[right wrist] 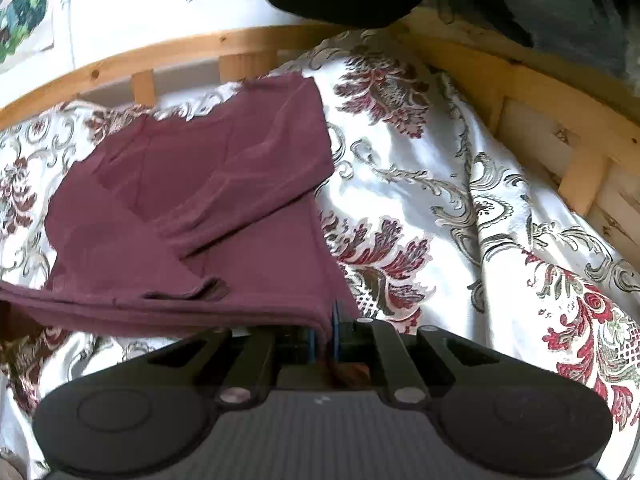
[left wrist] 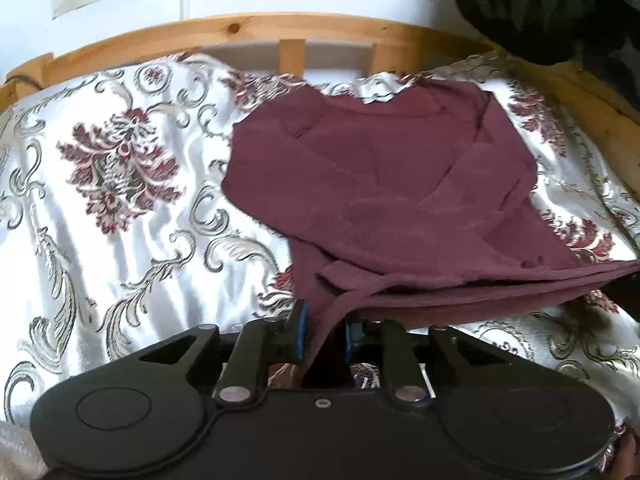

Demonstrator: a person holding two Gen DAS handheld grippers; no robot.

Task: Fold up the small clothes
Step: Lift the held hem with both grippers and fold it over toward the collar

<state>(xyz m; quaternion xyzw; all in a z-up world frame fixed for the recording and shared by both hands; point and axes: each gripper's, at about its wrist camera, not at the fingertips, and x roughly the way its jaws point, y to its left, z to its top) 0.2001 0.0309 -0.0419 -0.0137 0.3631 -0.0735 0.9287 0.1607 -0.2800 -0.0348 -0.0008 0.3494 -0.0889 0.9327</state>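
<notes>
Right gripper (angled down) on maroon garment

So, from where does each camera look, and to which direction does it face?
Left wrist: sits on the left gripper, looking down at the maroon garment on the floral bedspread; its jaws stand slightly apart around a near edge.
Right wrist: sits on the right gripper, looking down likewise; its jaws pinch the garment's near corner.
Both share the garment, bedspread, wooden bed frame and dark fabric at top.
</notes>
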